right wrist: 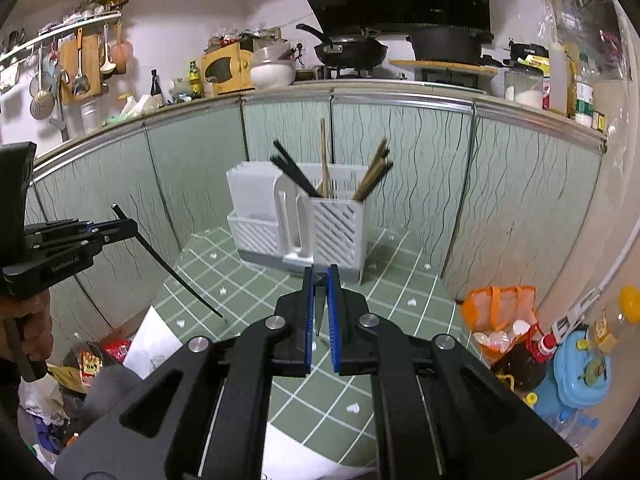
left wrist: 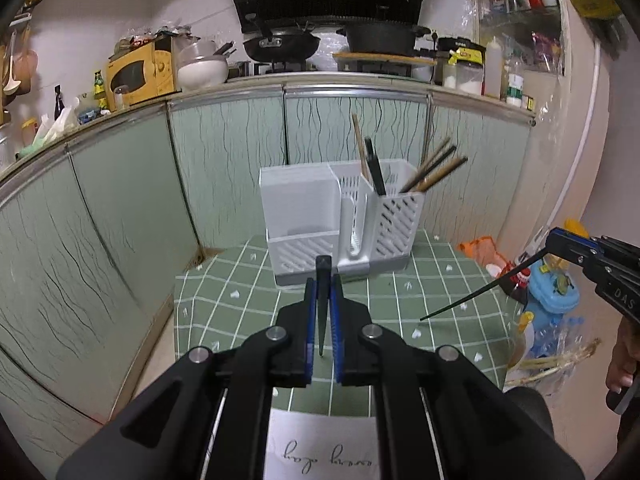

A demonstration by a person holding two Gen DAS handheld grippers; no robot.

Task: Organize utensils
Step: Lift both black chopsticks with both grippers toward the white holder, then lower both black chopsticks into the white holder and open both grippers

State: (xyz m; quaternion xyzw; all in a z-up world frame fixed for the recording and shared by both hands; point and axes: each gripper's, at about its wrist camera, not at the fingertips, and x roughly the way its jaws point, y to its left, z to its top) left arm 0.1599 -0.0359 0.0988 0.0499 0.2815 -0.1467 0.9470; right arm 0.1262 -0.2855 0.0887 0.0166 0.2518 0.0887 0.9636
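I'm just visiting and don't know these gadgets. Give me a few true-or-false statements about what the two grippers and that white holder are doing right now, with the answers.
1. Each gripper holds one black chopstick. True: the left gripper is shut on a black chopstick, and the right gripper is shut on another black chopstick.
2. The white utensil holder lies on its side. False: it stands upright on the green checked tablecloth.
3. The holder is empty. False: several chopsticks, brown and black, already stand in its slotted right compartment.
4. The held chopsticks are not yet in the holder. True: both are in the air, short of it.
5. A frying pan sits on the stove behind. True.
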